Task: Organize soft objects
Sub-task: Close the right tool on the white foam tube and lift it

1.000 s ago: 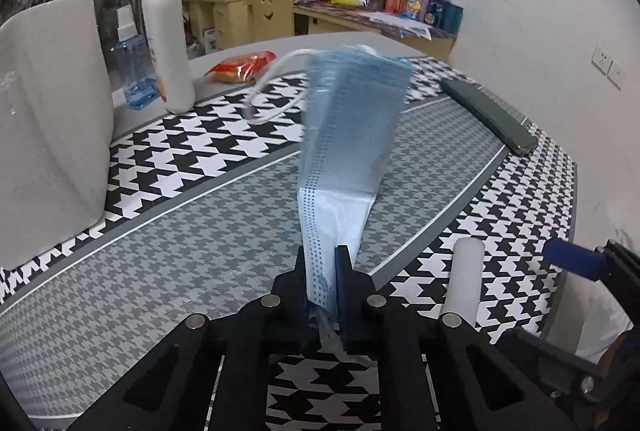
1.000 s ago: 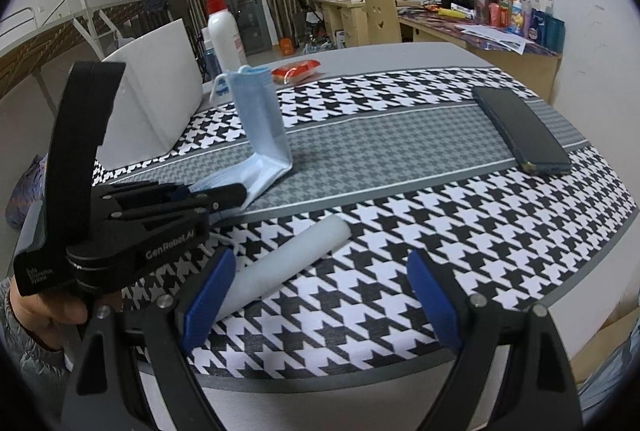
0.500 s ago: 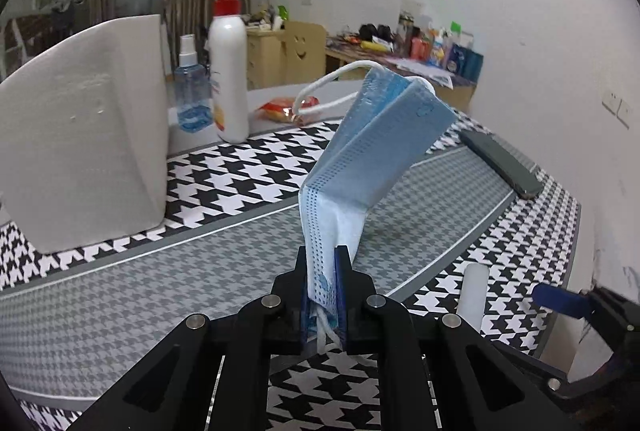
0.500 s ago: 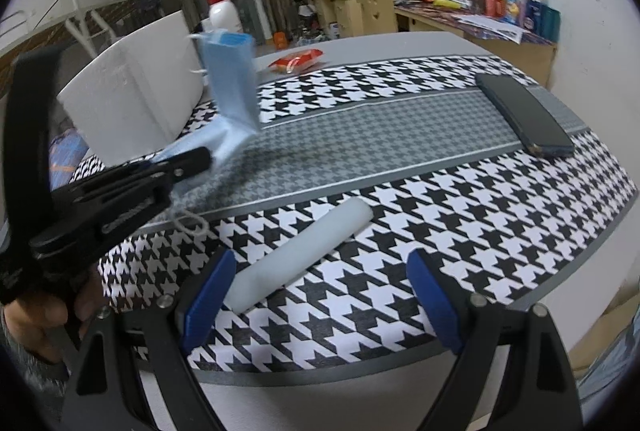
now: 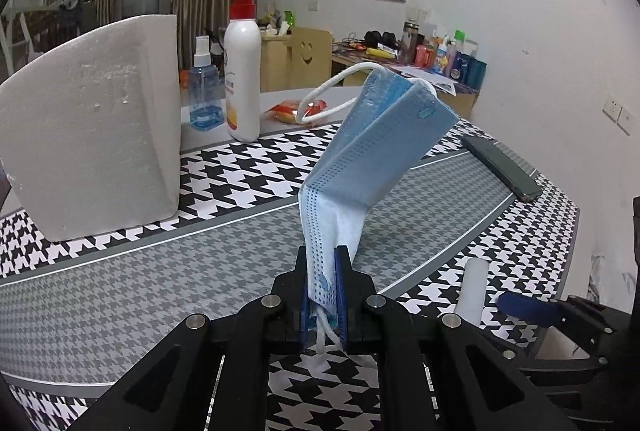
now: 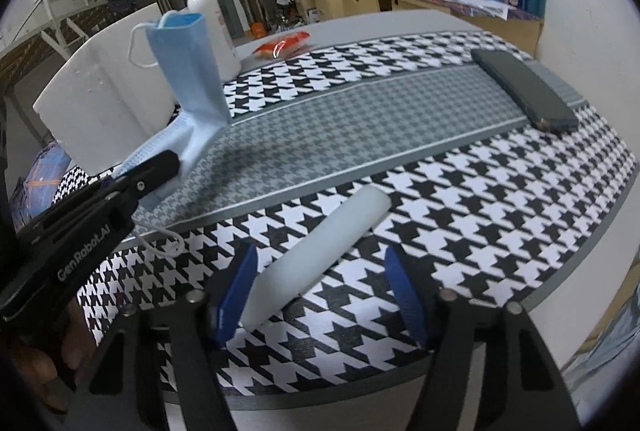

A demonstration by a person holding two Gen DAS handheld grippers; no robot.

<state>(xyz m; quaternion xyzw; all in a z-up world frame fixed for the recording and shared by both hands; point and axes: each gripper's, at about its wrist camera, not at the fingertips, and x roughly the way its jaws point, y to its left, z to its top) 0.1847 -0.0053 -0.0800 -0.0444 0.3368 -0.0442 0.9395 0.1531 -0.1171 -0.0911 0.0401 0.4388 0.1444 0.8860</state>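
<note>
My left gripper [image 5: 322, 263] is shut on a folded blue face mask [image 5: 372, 147] and holds it up above the table; the mask also shows in the right wrist view [image 6: 188, 71], with the left gripper [image 6: 160, 167] at the left. My right gripper [image 6: 320, 279] is open, its blue pads on either side of the near end of a white foam roll [image 6: 320, 259] that lies on the houndstooth tablecloth [image 6: 480, 199]. The roll also shows in the left wrist view [image 5: 474, 285].
A big white foam block [image 5: 96, 151] stands at the left. Behind it are a white pump bottle [image 5: 241, 71] and a blue spray bottle [image 5: 204, 91]. A red snack packet [image 6: 282, 45] lies at the back, a dark phone [image 6: 524, 91] at the right.
My left gripper has lifted the mask off the table and turned left toward the foam block. My right gripper has moved forward so its pads flank the foam roll.
</note>
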